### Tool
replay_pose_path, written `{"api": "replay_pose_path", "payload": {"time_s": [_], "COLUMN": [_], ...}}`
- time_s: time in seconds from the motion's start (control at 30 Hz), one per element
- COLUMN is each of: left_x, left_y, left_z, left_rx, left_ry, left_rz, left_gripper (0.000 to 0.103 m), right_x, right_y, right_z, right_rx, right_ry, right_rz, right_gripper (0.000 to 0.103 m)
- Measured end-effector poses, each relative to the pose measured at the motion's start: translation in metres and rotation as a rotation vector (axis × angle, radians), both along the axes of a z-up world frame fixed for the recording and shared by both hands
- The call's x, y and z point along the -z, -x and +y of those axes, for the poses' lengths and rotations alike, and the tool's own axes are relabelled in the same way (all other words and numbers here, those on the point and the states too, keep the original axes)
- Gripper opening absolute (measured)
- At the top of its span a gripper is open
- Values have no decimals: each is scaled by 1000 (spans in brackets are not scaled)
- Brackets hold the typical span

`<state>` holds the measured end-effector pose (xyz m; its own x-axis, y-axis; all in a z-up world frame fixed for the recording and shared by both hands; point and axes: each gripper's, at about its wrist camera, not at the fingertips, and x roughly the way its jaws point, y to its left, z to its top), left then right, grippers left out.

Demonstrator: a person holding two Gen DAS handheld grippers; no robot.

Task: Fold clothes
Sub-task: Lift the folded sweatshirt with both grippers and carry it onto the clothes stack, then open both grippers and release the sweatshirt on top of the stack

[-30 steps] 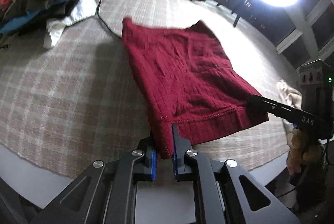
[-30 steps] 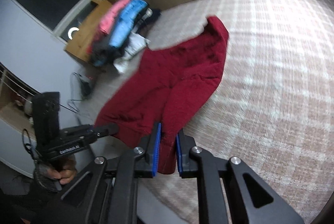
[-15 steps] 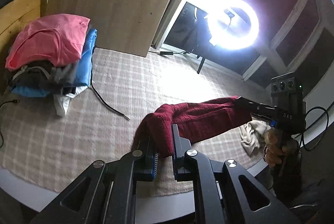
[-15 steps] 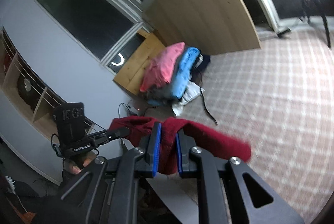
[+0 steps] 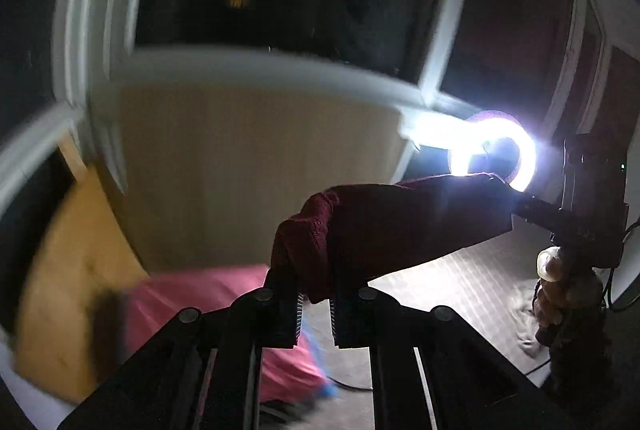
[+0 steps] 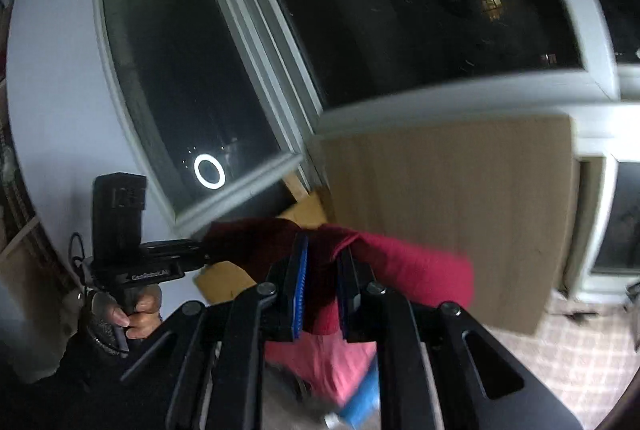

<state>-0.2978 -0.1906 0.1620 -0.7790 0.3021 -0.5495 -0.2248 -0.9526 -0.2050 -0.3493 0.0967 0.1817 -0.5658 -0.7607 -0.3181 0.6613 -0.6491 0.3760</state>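
Note:
A dark red knit garment point(image 5: 400, 226) hangs in the air, stretched between both grippers. My left gripper point(image 5: 314, 300) is shut on one end of it, with cloth bunched over its fingers. In the left wrist view the other gripper point(image 5: 532, 209) holds the far end, a hand below it. My right gripper point(image 6: 323, 274) is shut on the red garment point(image 6: 416, 270), which drapes over its fingers. The left gripper point(image 6: 192, 254) shows at the left of the right wrist view, clamped on the garment's other end.
A pile of clothes with a pink piece point(image 5: 208, 294) on top lies below, also in the right wrist view as the pink piece point(image 6: 328, 362) over blue. A wooden board point(image 6: 448, 213) leans on the window wall. A ring light point(image 5: 500, 153) glares. The checked rug point(image 6: 568, 354) lies below.
Both grippers have lifted the red garment off the rug and high into the air. The views now tilt up toward the windows, and the garment hangs stretched between them.

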Motion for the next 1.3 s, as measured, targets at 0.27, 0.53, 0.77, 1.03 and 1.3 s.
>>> {"api": "replay_pose_path", "payload": {"time_s": [0.27,0.53,0.77,1.03,1.3], "left_x": [153,260,267,203,259], "left_y": [-6,-25,-48,-43,88], "left_z": [-92,-127,-130,-126,-117], "left_rx": [-48,-50,-97,-167,-125], "left_ry": [-9,-83,-16,74,149], "left_rz": [-294,-475,-493,-278,-340], "left_gripper": [10,15,28,28,31], "right_x": [152,257,241,182,246], "right_y": [13,-17,-26,6,81], "right_z": [-103,-134,-123,-125,-191], "right_rx": [-49,-44,-3,45,55], "right_ry": [-57,-164,-321,-255,-454], "right_rz": [-309,-499,-489,-210,-240], "right_gripper": [12,12,31,31,29]}}
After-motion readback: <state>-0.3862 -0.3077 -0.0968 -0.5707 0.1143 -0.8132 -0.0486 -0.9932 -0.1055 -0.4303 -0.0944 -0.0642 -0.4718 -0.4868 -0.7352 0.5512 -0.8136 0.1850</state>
